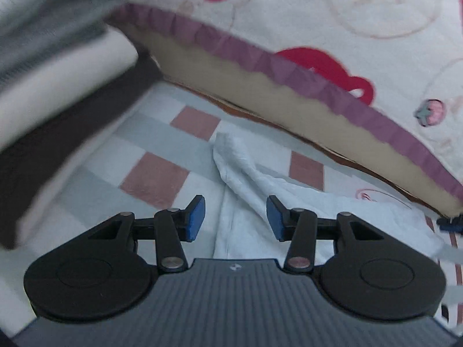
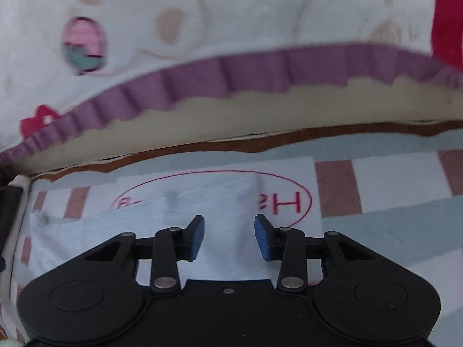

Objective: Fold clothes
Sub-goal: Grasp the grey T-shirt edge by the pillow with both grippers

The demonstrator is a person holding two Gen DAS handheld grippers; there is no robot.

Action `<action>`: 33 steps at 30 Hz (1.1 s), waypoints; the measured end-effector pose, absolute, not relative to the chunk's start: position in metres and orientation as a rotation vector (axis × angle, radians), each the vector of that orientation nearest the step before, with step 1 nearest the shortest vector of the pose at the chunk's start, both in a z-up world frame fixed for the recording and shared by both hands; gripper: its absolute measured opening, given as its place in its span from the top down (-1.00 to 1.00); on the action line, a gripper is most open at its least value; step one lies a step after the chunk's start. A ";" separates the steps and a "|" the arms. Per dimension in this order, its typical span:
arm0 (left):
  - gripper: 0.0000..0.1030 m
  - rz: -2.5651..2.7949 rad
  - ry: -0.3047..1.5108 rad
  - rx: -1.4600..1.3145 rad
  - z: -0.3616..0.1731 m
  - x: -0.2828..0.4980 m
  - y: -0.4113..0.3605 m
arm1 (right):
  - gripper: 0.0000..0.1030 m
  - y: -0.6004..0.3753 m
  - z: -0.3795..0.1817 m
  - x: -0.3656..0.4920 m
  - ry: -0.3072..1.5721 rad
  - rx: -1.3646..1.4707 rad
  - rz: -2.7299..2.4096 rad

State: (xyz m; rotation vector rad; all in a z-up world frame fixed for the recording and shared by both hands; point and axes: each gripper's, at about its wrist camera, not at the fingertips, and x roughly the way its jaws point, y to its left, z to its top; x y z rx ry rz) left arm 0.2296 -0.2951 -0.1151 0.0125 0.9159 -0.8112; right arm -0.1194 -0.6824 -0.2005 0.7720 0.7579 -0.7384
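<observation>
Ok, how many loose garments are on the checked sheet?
1: a pale blue garment, crumpled on the checked sheet ahead of the left tool and the right tool. More may lie outside these views.

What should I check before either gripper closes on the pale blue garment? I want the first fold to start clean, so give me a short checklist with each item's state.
1. Left gripper open with nothing between its pads: ok.
2. Right gripper open with nothing between its pads: ok.
3. Pale blue garment lying flat: not ok, a twisted ridge runs up its middle in the left view.
4. Garment lying below the right gripper: ok.
5. Garment clear of the pillow: ok, checked sheet shows between them.
6. Whole outline of the garment visible: cannot tell, the grippers hide its near part.
</observation>
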 end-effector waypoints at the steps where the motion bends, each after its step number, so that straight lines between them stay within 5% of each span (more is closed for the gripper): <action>1: 0.12 -0.817 0.924 0.010 -0.123 0.237 -0.302 | 0.05 -0.691 -0.209 -0.119 0.759 0.805 -0.729; 8: 0.06 -0.856 0.924 0.029 -0.158 0.273 -0.339 | -0.38 -0.716 -0.242 -0.104 0.755 0.941 -0.691; 9: 0.06 -0.863 0.931 0.024 -0.162 0.274 -0.342 | -0.27 -0.716 -0.242 -0.100 0.751 0.919 -0.681; 11: 0.07 -0.887 0.951 0.023 -0.171 0.277 -0.350 | 0.92 -0.711 -0.241 -0.082 0.826 0.747 -0.617; 21: 0.06 -0.921 0.946 0.016 -0.171 0.288 -0.361 | 0.95 -0.716 -0.153 -0.085 0.642 0.468 -0.779; 33: -0.14 -0.931 0.893 0.066 -0.180 0.298 -0.399 | 0.98 -0.724 -0.160 -0.078 0.676 0.392 -0.849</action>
